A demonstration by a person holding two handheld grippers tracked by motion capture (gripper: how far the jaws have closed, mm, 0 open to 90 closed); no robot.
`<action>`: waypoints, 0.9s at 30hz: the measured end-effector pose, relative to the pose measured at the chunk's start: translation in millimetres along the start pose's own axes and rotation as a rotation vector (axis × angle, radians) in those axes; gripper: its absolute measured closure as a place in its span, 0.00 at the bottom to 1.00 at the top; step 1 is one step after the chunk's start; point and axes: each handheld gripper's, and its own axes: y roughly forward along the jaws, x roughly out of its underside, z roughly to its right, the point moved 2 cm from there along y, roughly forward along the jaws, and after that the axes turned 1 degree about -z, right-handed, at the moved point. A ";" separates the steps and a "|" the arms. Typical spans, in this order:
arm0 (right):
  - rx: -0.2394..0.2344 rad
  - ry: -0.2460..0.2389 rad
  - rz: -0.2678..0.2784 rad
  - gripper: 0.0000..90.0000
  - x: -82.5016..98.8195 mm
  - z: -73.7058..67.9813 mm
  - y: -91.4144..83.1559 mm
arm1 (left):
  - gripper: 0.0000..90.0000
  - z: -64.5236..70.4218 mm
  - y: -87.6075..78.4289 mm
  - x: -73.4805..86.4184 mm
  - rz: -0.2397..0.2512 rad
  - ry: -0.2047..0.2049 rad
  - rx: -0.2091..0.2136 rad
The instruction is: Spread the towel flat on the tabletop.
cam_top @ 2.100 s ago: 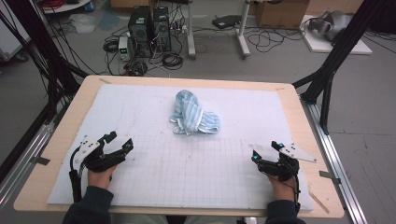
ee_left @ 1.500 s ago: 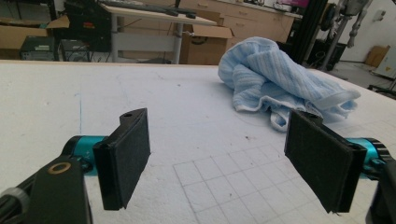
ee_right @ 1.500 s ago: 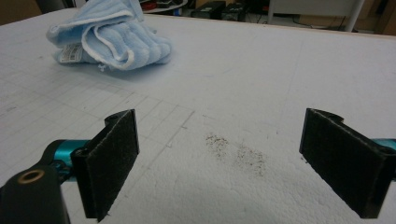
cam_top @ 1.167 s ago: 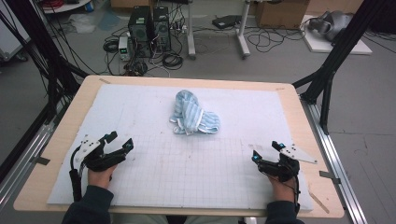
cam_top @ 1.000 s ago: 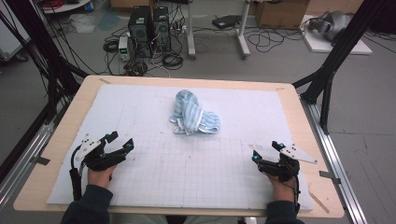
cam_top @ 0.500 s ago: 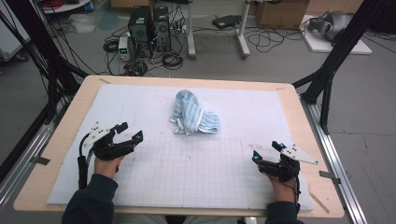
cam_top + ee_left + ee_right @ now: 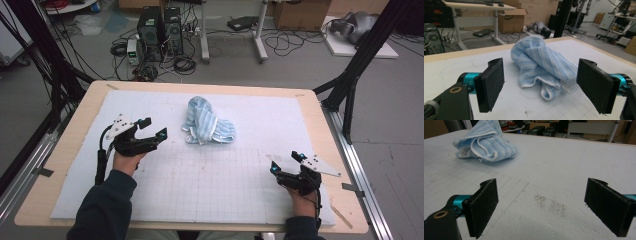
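A crumpled light-blue striped towel [image 7: 206, 122] lies in a heap on the white gridded mat [image 7: 215, 180], a little behind its middle. My left gripper [image 7: 153, 128] is open, a short way to the towel's left, jaws pointed at it. In the left gripper view the towel [image 7: 541, 63] sits just beyond the two wide-apart black pads [image 7: 491, 83], with a white label on its near edge. My right gripper [image 7: 286, 163] rests open near the mat's front right corner, far from the towel. In the right gripper view the towel [image 7: 485, 143] lies far off at the upper left.
The mat covers a wooden table [image 7: 75, 127] with metal rails along both sides. A dark smudge [image 7: 550, 205] marks the mat in front of the right gripper. Beyond the table's far edge the floor holds computer towers [image 7: 160, 25], cables and desk legs.
My left gripper has moved forward and to the right, from the front left of the mat to just beside the towel. The right gripper and the towel have stayed put.
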 end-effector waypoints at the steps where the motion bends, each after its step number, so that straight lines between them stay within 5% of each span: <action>1: 0.000 -0.001 0.001 0.12 0.0 0.0 0.0 | 0.25 1.2 2.8 -0.1 -0.002 0.006 0.004; 17: -0.004 -0.004 0.001 0.12 0.0 0.3 -0.2 | 0.31 22.7 67.4 -20.9 -0.068 0.026 0.094; 27: -0.007 -0.002 0.000 0.12 0.0 0.3 -0.5 | 0.32 36.1 110.1 -4.8 -0.212 0.055 0.111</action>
